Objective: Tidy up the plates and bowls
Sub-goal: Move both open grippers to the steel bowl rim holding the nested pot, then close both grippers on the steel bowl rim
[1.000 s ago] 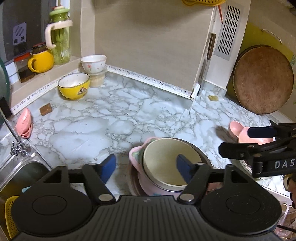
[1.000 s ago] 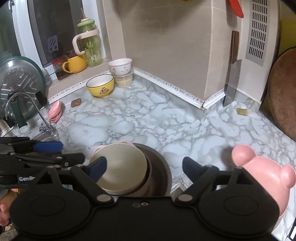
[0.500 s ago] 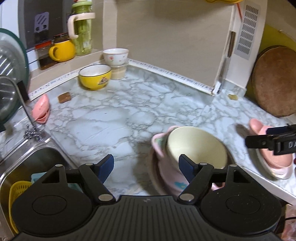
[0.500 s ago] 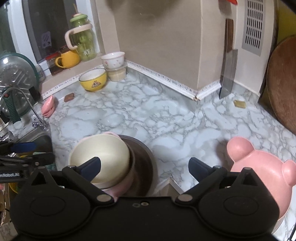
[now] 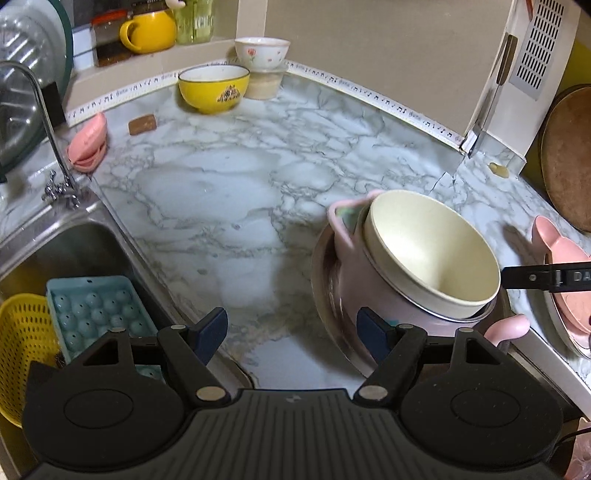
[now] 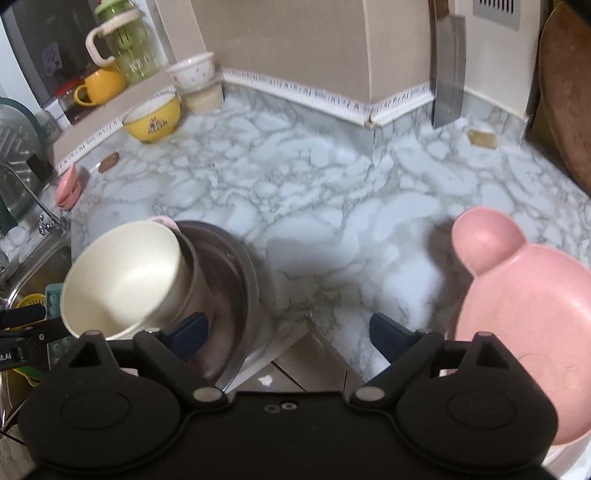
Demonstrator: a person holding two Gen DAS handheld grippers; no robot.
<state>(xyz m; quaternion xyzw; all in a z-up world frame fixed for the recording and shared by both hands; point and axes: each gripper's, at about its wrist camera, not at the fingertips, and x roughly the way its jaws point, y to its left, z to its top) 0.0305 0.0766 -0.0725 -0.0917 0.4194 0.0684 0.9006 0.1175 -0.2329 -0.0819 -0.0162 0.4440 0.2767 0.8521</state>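
Hovering w/ both tongs spread wide and empty, left tongs [image 5: 291, 332] beside tilted cream bowl [image 5: 432, 254], right tongs [image 6: 288, 332] betw. it & pink bear plate [image 6: 517, 295], marble desk [image 5: 240, 184] ahead

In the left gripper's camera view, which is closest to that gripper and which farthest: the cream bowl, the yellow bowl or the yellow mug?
1. Cream bowl, just ahead to the right of the left gripper.
2. Yellow bowl, far across the counter.
3. Yellow mug, on the ledge behind it, upper left.
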